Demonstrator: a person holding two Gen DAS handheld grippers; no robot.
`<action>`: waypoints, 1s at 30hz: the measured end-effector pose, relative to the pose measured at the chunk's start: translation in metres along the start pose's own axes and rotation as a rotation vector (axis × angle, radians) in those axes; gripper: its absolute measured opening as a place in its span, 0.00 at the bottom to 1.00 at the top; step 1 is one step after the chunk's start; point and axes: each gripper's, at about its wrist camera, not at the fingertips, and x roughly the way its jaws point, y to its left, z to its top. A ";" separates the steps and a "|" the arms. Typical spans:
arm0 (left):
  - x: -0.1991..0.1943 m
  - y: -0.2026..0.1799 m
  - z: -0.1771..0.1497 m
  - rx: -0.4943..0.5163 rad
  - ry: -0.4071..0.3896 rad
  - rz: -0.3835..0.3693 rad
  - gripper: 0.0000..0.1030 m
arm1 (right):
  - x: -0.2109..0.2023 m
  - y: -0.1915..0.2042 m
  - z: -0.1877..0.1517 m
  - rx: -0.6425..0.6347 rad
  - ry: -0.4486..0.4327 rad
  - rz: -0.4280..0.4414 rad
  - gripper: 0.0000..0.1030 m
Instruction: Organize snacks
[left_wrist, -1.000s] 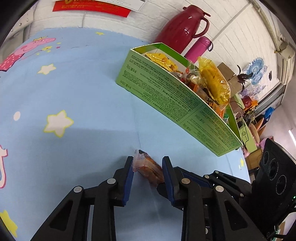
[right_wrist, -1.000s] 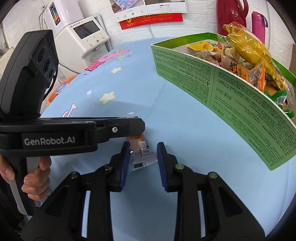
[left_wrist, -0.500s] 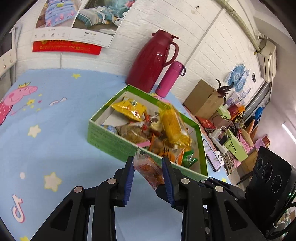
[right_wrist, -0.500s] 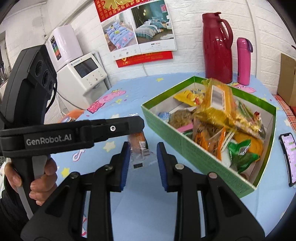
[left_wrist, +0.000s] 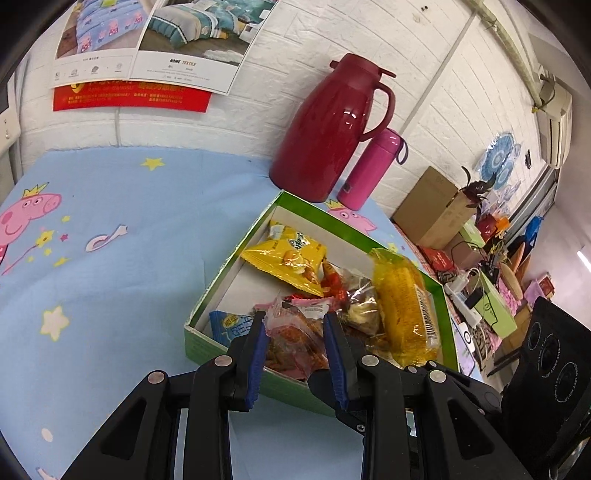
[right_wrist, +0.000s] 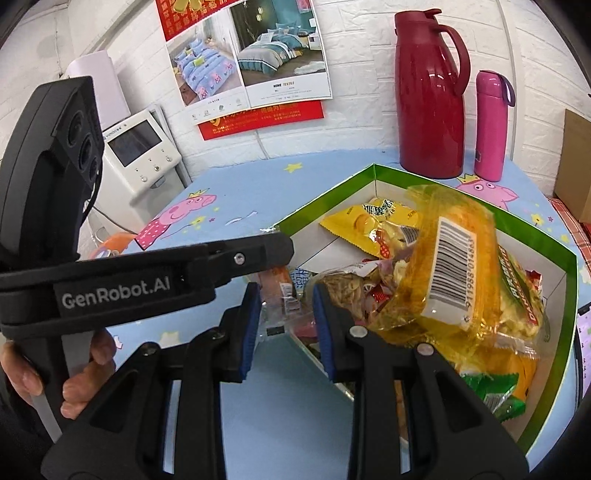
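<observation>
Snack packet (left_wrist: 295, 338), clear with orange filling, pinched between blue pads (left_wrist: 257, 352) of left gripper (left_wrist: 295, 354), raised above near corner of green box (left_wrist: 207, 345). Same packet (right_wrist: 282, 306) also clamped by right gripper (right_wrist: 282, 319), alongside. Hand (right_wrist: 55, 373) wrapped round left handle, lower left.

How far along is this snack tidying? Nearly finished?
Mostly done, it seems: the green box already holds a heap of snacks, including a yellow packet and a big yellow bag. In hand: the left hand-held gripper holds an orange snack packet above the box's near edge. Left: dropping it in. No other loose snacks show on the blue tablecloth.
</observation>
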 end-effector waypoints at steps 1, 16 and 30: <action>0.005 0.002 0.002 -0.003 0.013 -0.004 0.29 | 0.005 0.000 0.002 -0.007 0.001 -0.006 0.26; -0.012 0.015 -0.002 -0.034 -0.086 0.145 0.95 | 0.003 0.003 -0.004 -0.056 -0.036 -0.024 0.71; -0.112 -0.033 -0.068 0.036 -0.215 0.326 0.99 | -0.116 0.010 -0.049 -0.004 -0.188 -0.101 0.91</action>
